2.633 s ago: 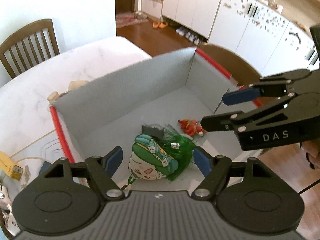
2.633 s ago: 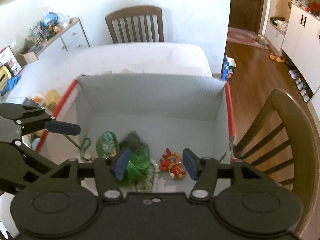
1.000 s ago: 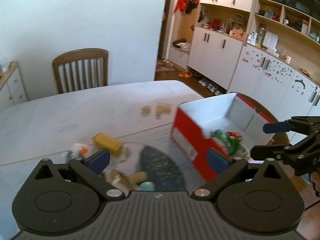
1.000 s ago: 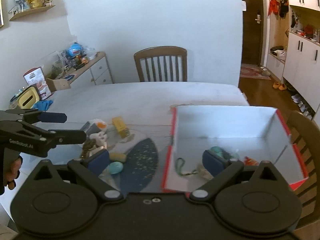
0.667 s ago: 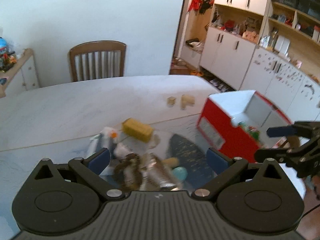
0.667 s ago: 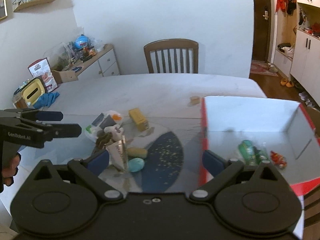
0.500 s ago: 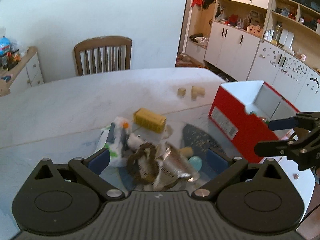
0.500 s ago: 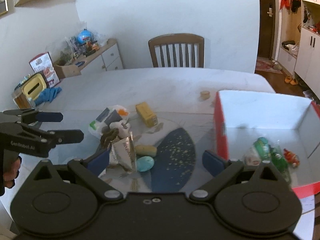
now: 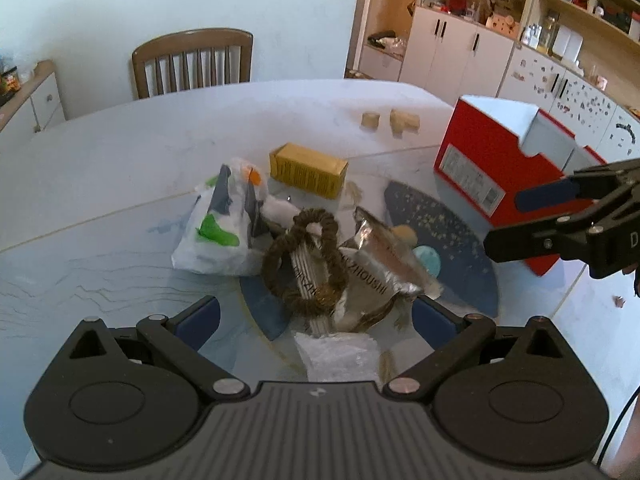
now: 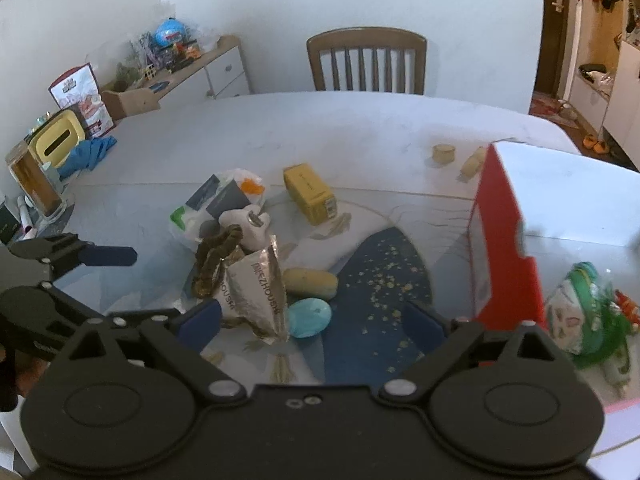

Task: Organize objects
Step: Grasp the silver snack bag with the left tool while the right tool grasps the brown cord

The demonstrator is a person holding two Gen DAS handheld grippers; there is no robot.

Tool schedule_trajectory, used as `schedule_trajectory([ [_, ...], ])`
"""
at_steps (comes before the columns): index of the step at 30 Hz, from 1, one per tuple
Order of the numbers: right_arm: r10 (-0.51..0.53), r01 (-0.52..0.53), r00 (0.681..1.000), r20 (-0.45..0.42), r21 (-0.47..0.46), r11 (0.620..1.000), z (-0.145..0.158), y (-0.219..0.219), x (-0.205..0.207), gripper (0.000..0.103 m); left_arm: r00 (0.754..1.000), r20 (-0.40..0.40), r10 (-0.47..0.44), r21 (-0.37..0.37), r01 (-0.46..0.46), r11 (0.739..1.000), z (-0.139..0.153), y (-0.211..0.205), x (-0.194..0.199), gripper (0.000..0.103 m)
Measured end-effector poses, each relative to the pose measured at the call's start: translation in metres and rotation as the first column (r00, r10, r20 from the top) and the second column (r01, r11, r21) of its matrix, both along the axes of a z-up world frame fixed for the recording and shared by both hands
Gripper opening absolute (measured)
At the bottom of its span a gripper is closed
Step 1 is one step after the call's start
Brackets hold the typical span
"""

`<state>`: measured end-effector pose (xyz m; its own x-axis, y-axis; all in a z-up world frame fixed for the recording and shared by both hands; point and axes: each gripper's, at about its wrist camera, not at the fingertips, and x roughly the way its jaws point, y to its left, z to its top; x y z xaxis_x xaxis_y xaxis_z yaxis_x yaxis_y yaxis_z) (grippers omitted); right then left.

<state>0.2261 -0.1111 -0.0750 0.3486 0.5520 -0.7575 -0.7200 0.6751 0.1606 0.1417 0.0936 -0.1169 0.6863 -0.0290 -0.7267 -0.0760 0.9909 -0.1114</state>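
A pile of loose objects lies on the table: a brown hair scrunchie (image 9: 304, 256) on a silver foil packet (image 9: 372, 276), a white plastic bag (image 9: 218, 228), a yellow box (image 9: 308, 170), a turquoise egg shape (image 10: 309, 317) and a tan oval (image 10: 310, 282). The red box (image 9: 492, 168) stands to the right; green and red toys (image 10: 588, 320) lie inside it. My left gripper (image 9: 314, 316) is open and empty just before the scrunchie. My right gripper (image 10: 312, 322) is open and empty above the foil packet and egg.
Two small tan wooden blocks (image 9: 390, 122) lie behind the pile. A clear wrapper (image 9: 338, 354) lies at the near edge. A dark blue placemat (image 10: 376, 280) sits under the objects. A yellow tissue box (image 10: 58, 142) and a blue cloth (image 10: 88, 154) are at the far left. A wooden chair (image 10: 366, 64) stands behind the table.
Both grippers have left the red box and swung left over the pile of loose objects, coming lower and closer to it. Both stay open and empty.
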Motion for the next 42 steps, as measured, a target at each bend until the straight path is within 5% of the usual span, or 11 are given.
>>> schedule_trajectory([
  [9,-0.002,-0.001,0.998,-0.066,-0.032,0.999,-0.018,0.027,0.018,0.087,0.999,0.029,-0.031,-0.002,0.031,1.000,-0.006,0.001,0.011,0.096],
  [17,0.023,-0.026,0.992,-0.121,-0.021,0.999,-0.026,0.044,0.025,0.078,0.998,0.031,-0.050,-0.016,0.050,0.999,-0.009,0.003,0.019,0.058],
  [30,0.025,-0.022,0.981,-0.191,0.014,1.000,-0.036,0.063,0.036,0.062,0.998,0.015,-0.056,-0.053,0.056,0.997,-0.010,0.007,0.032,0.026],
  [39,0.021,0.003,0.962,-0.272,0.087,0.996,-0.039,0.062,0.039,0.032,0.998,0.012,-0.054,-0.098,0.055,0.994,-0.012,0.011,0.033,0.013],
  [42,-0.011,0.031,0.966,-0.257,0.074,0.997,-0.037,0.059,0.040,0.012,0.999,0.013,-0.041,-0.119,0.042,0.992,-0.010,0.015,0.032,0.010],
])
